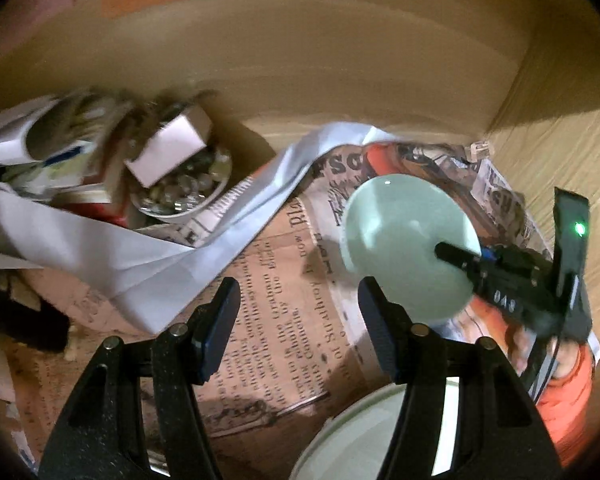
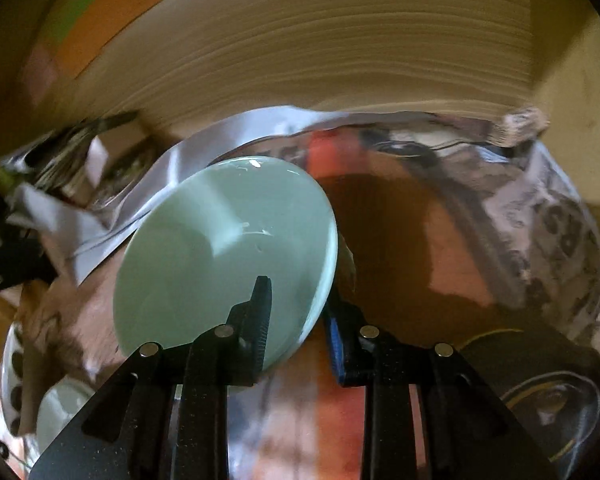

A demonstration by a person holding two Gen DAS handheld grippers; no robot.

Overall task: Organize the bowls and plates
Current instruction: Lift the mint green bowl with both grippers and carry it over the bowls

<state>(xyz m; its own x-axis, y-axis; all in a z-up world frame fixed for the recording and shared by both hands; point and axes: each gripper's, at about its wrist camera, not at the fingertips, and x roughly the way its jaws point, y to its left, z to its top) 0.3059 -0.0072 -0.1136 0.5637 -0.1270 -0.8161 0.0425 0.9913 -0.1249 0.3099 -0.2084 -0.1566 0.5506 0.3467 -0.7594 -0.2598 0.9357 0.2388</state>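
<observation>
The right gripper (image 2: 296, 312) clamps the tilted, glossy pale-green ceramic bowl (image 2: 220, 256) by its rim — the left gripper (image 1: 296, 320) stands half-open, empty.

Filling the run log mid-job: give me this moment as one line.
right gripper: shut on pale green bowl rim, bowl tilted | left gripper: open, empty, above newspaper | second pale dish: below left gripper

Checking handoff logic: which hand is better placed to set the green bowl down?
Right. Its tongs are already shut on the green bowl rim, lifted over the newspaper. The left tongs are open and empty.
</observation>
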